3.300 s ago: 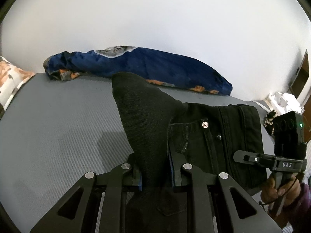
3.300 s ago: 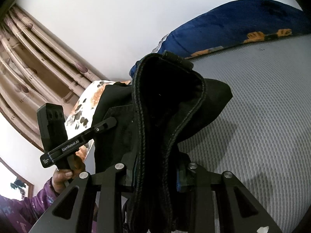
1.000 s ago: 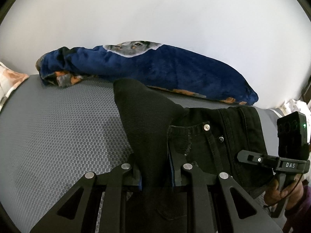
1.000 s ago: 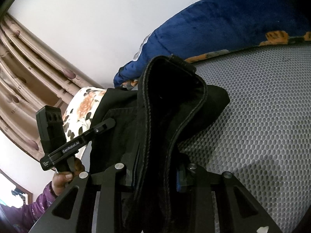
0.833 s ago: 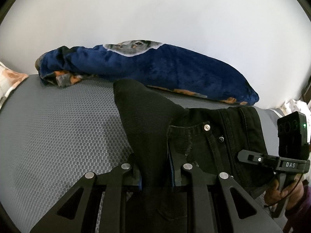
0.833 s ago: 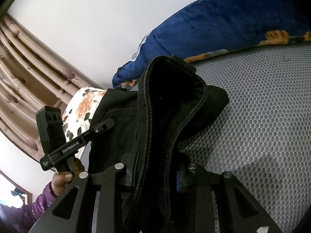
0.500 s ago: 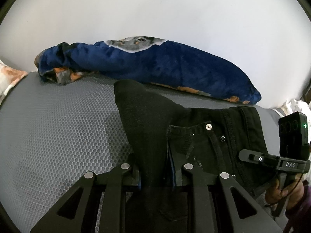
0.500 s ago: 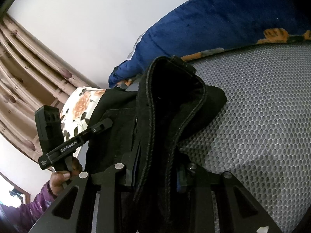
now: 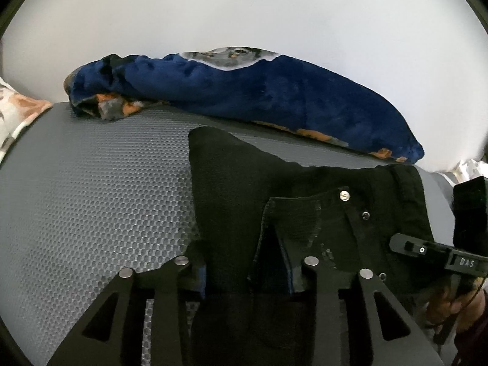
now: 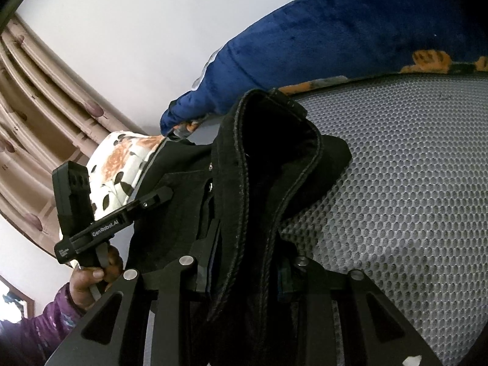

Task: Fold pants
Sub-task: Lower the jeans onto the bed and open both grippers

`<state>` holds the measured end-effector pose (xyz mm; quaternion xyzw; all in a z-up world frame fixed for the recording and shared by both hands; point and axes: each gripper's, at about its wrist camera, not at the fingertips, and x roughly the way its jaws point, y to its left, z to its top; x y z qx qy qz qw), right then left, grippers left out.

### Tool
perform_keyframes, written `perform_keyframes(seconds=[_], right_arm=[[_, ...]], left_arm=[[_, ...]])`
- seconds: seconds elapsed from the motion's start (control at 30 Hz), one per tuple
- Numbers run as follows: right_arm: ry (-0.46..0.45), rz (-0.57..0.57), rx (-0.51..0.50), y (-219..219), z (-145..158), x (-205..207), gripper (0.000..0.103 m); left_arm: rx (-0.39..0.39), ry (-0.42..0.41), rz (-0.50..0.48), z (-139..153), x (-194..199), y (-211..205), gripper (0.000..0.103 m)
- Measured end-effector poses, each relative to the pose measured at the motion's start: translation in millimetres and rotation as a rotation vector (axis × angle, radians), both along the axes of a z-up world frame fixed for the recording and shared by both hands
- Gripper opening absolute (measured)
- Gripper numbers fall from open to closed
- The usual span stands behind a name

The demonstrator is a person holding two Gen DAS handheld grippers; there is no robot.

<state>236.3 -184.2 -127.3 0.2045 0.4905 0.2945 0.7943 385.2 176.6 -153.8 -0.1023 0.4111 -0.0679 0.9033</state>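
Here we hold the black denim pants [image 9: 305, 201] bunched up over the grey honeycomb-textured mattress cover [image 9: 91, 195], a thick wad of fabric clamped in each tool. Our left gripper [image 9: 247, 271] has its two fingers pressed in on a raised fold of the cloth, and the fold stands so tall that it hides the fingertips and whatever lies straight ahead; to its right we can pick out a pocket edge, a silver rivet [image 9: 344, 195] and a smaller dark stud, but the lower part of the garment is cut off beneath the gripper's frame. Our right gripper [image 10: 247, 271] is likewise closed on a stitched band of the pants [image 10: 268, 183], which arches up between the fingers and blocks the middle of that view, so we cannot tell how the rest of the garment lies below it. In the left wrist view the right tool shows only partly at the right edge, its handle and our hand dim and clipped. Behind the pants a rumpled dark blue plush blanket with orange patches [image 9: 274, 91] lies along the white wall [image 9: 244, 9]. A white floral-print pillow [image 10: 122, 164] sits partly hidden behind the left tool, and beige pleated curtains [image 10: 33, 116] run off the frame.
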Motion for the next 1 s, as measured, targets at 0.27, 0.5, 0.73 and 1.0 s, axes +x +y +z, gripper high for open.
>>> perform_keyframes(seconds=[0.27, 0.5, 0.73, 1.0], right_arm=[[-0.028, -0.01, -0.05, 7.2, -4.0, -4.7, 0.027], [-0.051, -0.035, -0.103, 15.4, -7.5, -7.8, 0.032], [-0.08, -0.064, -0.168, 25.3, -6.3, -10.5, 0.046], [-0.175, -0.143, -0.216, 20.9, 9.1, -20.7, 0.055]], left_arm=[[0.064, -0.014, 0.048, -4.0, -1.0, 2.4, 0.058], [0.102, -0.03, 0.097, -8.1, -4.6, 10.0, 0.077], [0.103, -0.025, 0.116, -10.1, -4.5, 13.3, 0.084], [0.152, -0.036, 0.14, -5.2, -12.0, 14.0, 0.085]])
